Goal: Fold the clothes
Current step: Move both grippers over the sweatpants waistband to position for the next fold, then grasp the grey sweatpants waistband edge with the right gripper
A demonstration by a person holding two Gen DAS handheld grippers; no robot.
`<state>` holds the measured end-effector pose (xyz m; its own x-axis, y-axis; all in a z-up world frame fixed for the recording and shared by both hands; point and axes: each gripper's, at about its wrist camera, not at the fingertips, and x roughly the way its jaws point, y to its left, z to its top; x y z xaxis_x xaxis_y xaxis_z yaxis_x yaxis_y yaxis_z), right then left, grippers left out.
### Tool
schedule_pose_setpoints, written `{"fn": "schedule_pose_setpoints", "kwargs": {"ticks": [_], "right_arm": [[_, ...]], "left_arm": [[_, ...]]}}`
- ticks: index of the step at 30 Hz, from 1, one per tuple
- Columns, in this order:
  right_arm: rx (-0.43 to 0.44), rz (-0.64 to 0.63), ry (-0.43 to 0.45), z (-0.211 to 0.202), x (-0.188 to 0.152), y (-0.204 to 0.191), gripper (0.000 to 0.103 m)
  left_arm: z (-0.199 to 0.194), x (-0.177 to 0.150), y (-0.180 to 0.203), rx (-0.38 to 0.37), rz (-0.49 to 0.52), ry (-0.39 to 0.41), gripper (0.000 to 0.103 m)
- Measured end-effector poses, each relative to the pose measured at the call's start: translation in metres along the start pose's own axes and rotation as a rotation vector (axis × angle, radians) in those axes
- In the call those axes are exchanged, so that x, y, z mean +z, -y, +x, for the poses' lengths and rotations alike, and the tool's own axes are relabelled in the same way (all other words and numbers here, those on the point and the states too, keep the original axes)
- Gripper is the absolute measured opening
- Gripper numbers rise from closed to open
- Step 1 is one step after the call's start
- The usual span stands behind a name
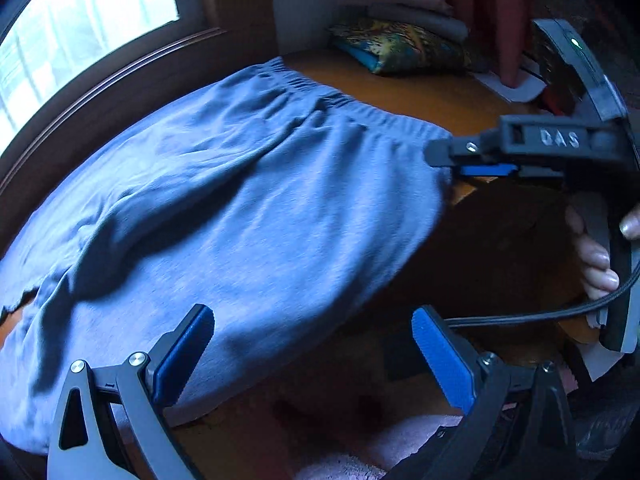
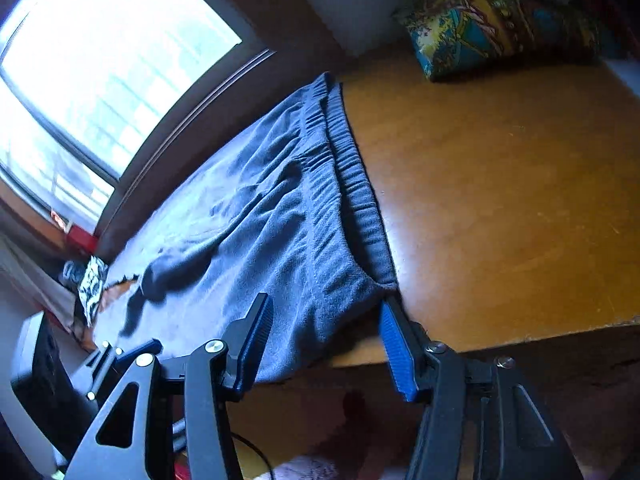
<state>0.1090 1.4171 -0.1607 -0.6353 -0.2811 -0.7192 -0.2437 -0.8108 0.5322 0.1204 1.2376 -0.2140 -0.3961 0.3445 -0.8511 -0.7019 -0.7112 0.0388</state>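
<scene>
Blue trousers [image 1: 240, 208] with an elastic waistband [image 1: 332, 96] lie spread on the wooden table [image 1: 420, 88]. They also show in the right wrist view [image 2: 272, 224], with the near edge hanging over the table's front. My left gripper [image 1: 314, 356] is open at the trousers' near edge, its left finger over the cloth. My right gripper [image 2: 324, 344] is open around the near waistband corner [image 2: 376, 284]. In the left wrist view, the right gripper [image 1: 460, 160] is at that corner, seen side-on.
A patterned cushion [image 2: 500, 28] lies at the table's far end, with folded clothes [image 1: 400, 4] stacked behind it. A window [image 2: 100, 92] runs along the left side. The table's front edge [image 2: 520, 340] is close to my right gripper.
</scene>
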Motion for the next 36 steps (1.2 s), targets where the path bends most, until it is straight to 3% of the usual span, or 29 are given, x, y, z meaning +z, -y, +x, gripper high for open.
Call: {"fn": "schedule_pose_setpoints", "kwargs": {"ticks": [10, 13, 17, 20, 21, 23, 25, 27, 28, 32, 36], "right_arm": [[0.208, 0.118, 0.002, -0.019, 0.014, 0.002, 0.014], [0.242, 0.146, 0.001, -0.020, 0.017, 0.004, 0.014], [0.213, 0.122, -0.007, -0.018, 0.017, 0.003, 0.013], [0.163, 0.058, -0.016, -0.016, 0.015, -0.003, 0.013], [0.144, 0.027, -0.017, -0.017, 0.015, -0.006, 0.014], [0.074, -0.106, -0.010, -0.022, 0.011, -0.015, 0.018], [-0.038, -0.297, 0.020, -0.031, 0.003, -0.026, 0.022], [-0.176, -0.524, 0.054, -0.036, -0.010, -0.036, 0.048], [-0.231, -0.643, 0.073, -0.037, -0.019, -0.041, 0.053], [-0.385, -1.044, 0.094, -0.017, -0.052, -0.055, 0.054], [-0.379, -1.185, 0.097, 0.007, -0.063, -0.069, 0.054]], "left_arm": [[-0.003, 0.021, 0.016, -0.109, 0.016, 0.069, 0.101], [0.006, 0.025, 0.021, -0.076, 0.026, 0.078, 0.101], [0.019, 0.032, 0.022, -0.016, 0.026, 0.092, 0.098], [0.024, 0.035, 0.019, -0.017, 0.020, 0.083, 0.061], [0.025, 0.036, 0.018, -0.025, 0.019, 0.078, 0.058], [0.024, 0.037, 0.019, -0.037, 0.025, 0.083, 0.049], [0.020, 0.037, 0.020, -0.046, 0.037, 0.096, 0.048], [0.017, 0.036, 0.022, -0.051, 0.052, 0.102, 0.048], [0.017, 0.037, 0.023, -0.054, 0.054, 0.101, 0.048], [0.018, 0.039, 0.022, -0.063, 0.039, 0.098, 0.048], [0.017, 0.042, 0.016, -0.077, 0.007, 0.102, 0.048]]}}
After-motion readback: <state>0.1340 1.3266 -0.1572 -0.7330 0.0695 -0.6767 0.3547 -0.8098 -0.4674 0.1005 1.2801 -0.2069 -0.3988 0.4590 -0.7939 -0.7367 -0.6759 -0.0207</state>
